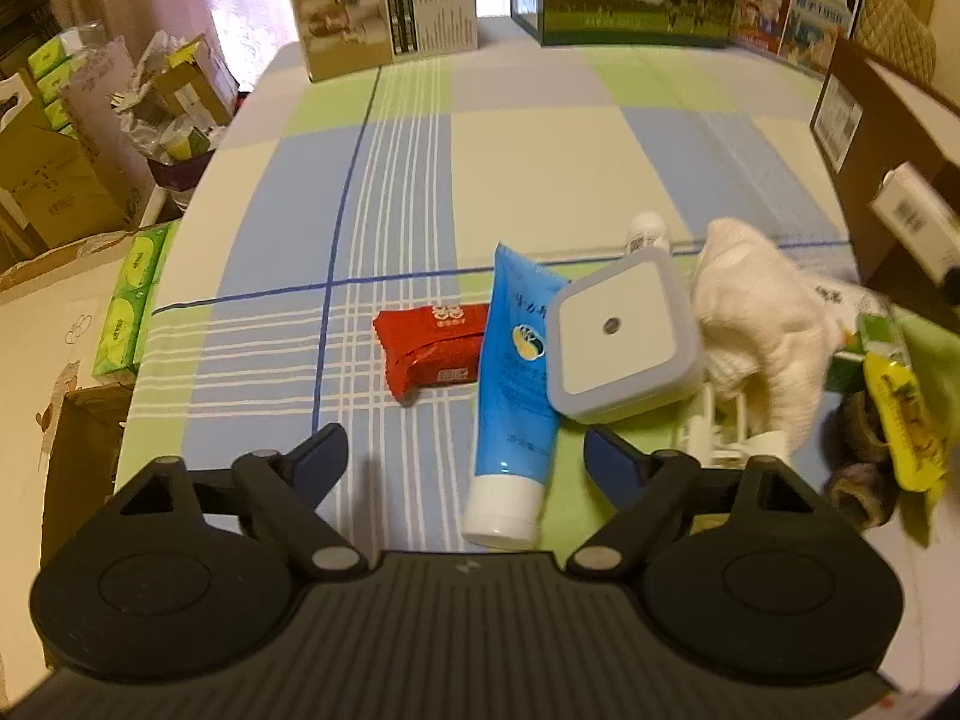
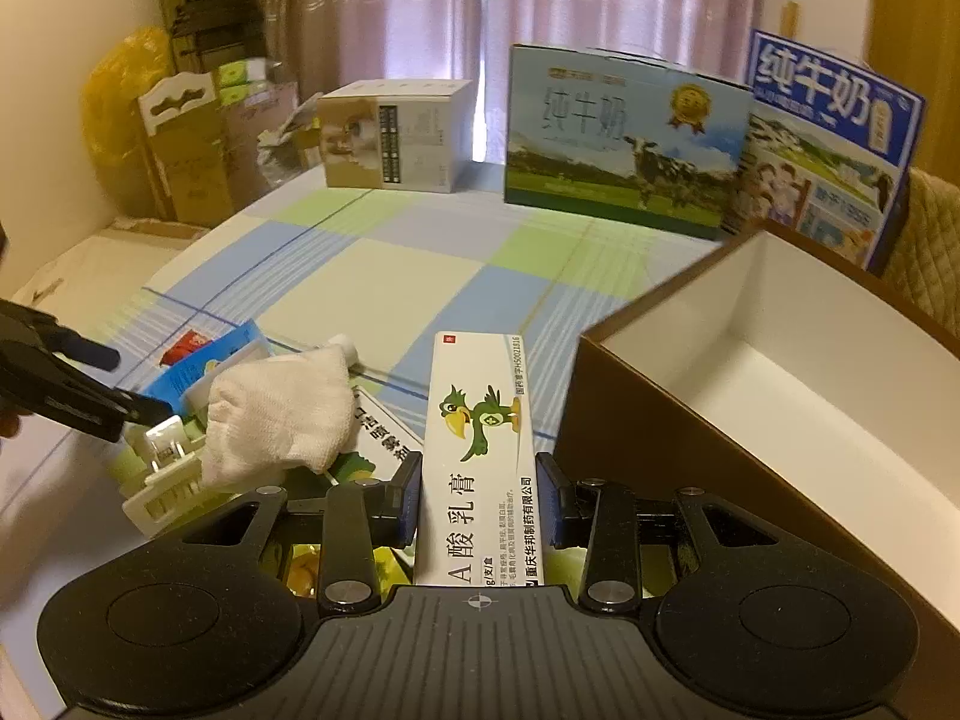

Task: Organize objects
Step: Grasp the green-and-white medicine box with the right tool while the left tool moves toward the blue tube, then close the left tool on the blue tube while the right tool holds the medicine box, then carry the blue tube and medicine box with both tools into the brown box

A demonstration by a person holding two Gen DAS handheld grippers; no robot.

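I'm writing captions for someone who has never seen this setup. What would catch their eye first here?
First, the white ointment box with a green parrot, clamped upright in the right claw beside the open brown box. Next, the blue tube lying on the checked cloth between the open left claw's fingers, with a red packet to its left and a square white night light resting against its right.

at the table's far edge stand a brown-and-white carton and two milk cartons. beyond hang pink curtains. left of the table: cardboard boxes, green tissue packs, a yellow bag.
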